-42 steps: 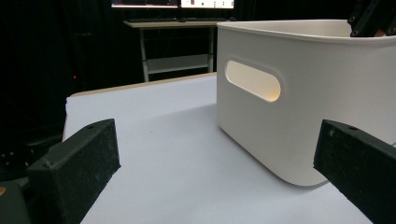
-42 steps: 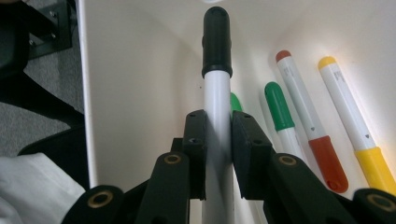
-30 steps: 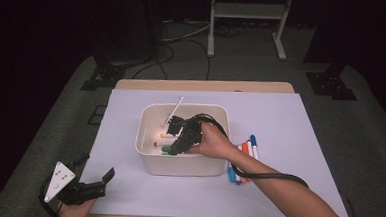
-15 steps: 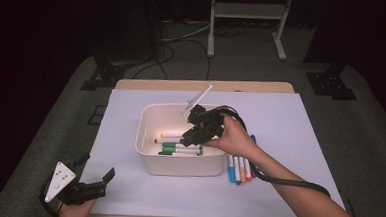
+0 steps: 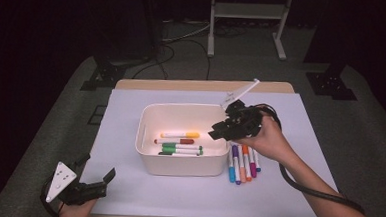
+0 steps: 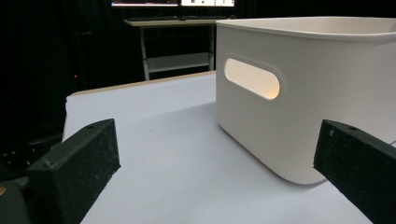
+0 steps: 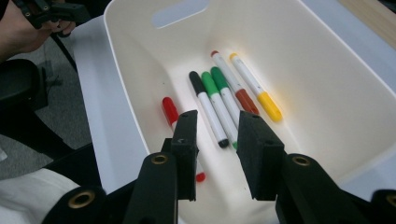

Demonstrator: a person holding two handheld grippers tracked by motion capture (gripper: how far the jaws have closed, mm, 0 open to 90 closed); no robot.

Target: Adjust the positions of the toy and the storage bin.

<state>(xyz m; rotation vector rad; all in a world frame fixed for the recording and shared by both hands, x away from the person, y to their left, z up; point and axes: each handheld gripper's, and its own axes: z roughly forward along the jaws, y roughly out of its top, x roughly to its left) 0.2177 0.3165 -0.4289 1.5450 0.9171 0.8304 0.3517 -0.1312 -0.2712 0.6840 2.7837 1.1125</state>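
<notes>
White plastic bin [image 5: 180,165], rounded corners, slotted handle [image 6: 252,78] in its left wall, at the middle of the counter [image 5: 286,198]. It holds five markers [image 7: 219,105]: yellow-capped, brown-capped, two green, one black, and a red one [image 7: 170,110] along the near wall. More markers [image 5: 242,163] lie side by side on the pale sheet just right of the bin. Right tongs [image 7: 215,156] hover above the bin's right rim, jaws having just been opening, parted with nothing between them. Left tongs [image 6: 210,158] rest at the counter's near-left corner, spread wide and empty, with bare sheet between them and the bin.
</notes>
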